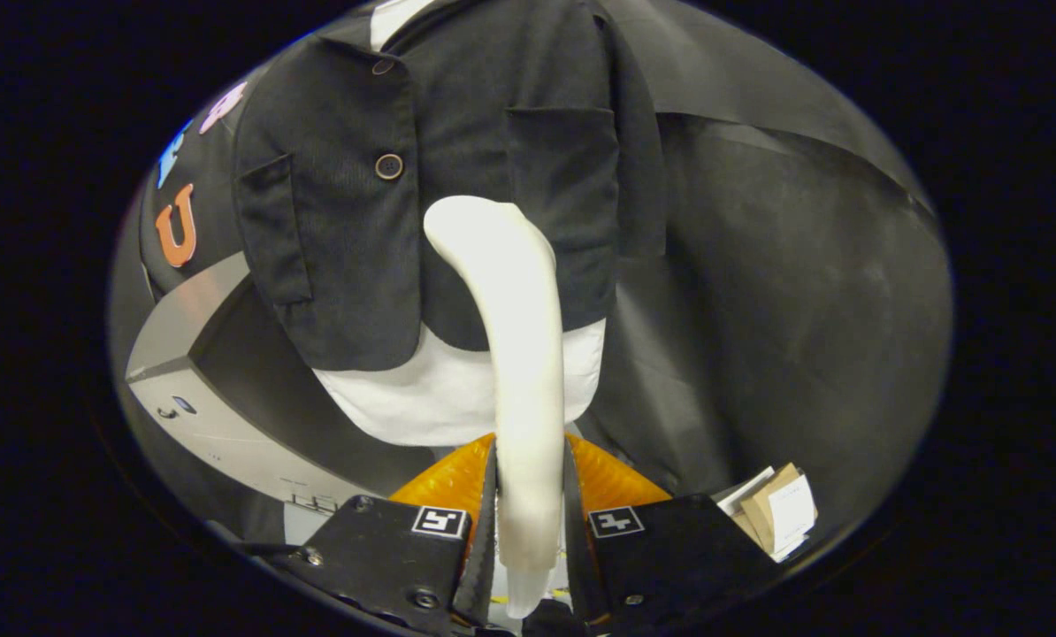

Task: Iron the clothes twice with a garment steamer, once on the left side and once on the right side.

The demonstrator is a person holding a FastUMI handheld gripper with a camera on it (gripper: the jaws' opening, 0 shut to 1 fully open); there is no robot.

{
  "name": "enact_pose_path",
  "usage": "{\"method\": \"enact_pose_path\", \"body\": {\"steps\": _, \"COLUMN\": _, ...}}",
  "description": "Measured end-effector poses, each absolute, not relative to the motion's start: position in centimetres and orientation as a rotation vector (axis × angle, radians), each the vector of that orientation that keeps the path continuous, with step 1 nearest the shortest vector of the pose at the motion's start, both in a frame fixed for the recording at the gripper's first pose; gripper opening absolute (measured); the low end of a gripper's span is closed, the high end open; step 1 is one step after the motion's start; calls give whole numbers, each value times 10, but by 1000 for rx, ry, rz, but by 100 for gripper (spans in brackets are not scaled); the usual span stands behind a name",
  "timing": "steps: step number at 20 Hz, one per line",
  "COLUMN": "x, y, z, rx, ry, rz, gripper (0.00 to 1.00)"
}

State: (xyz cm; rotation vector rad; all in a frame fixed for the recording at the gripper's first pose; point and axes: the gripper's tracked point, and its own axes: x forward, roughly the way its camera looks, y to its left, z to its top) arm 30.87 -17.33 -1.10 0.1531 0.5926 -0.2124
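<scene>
Grip: your gripper (528,495) clamps the garment steamer (515,354) handle, both fingers pressing | Place: steamer head rests against the black jacket (422,177) front, below its lower button (389,166) | Risk: if you linger there, steam could overwet the fabric.

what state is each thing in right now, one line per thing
tongs: shut on the steamer, one finger on each side of its handle
steamer: held upright, its head up against the jacket front
jacket: hanging on a form, buttoned at the middle button
white form: showing below the jacket hem
grey appliance: standing beside the form
paper boxes: lying beyond the fingers
</scene>
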Motion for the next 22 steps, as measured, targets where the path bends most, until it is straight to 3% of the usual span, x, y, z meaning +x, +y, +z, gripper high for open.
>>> {"method": "enact_pose_path", "body": {"steps": 5, "x": 293, "y": -168, "z": -15, "rx": 211, "ry": 571, "rz": -194, "gripper": 37}}
{"method": "enact_pose_path", "body": {"steps": 11, "x": 210, "y": -132, "z": -15, "rx": 225, "ry": 526, "rz": -214, "gripper": 37}}
{"method": "enact_pose_path", "body": {"steps": 16, "x": 129, "y": -75, "z": -16, "rx": 200, "ry": 506, "rz": -214, "gripper": 37}}
{"method": "enact_pose_path", "body": {"steps": 22, "x": 60, "y": 19, "z": -11, "rx": 133, "ry": 496, "rz": -97, "gripper": 37}}
